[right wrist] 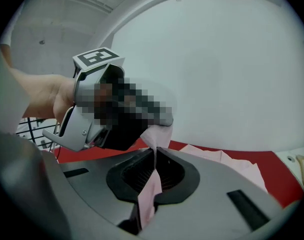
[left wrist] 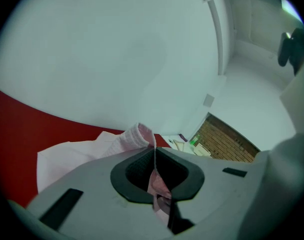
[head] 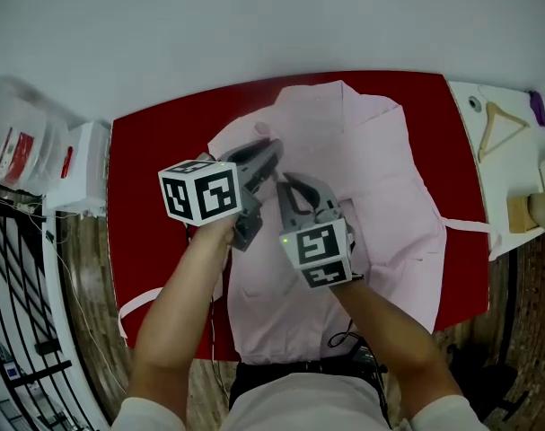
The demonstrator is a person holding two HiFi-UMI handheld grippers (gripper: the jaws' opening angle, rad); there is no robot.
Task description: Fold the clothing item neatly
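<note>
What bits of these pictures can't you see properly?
- Head view: where the left claw and right claw pinch the pink cloth shirt, hidden by the claws themselves.
- Head view: the shirt's near edge, behind the person's arms.
- Right gripper view: part of the left claw, blurred over.
- Left gripper view: small things past the red table cover, too tiny to name.
</note>
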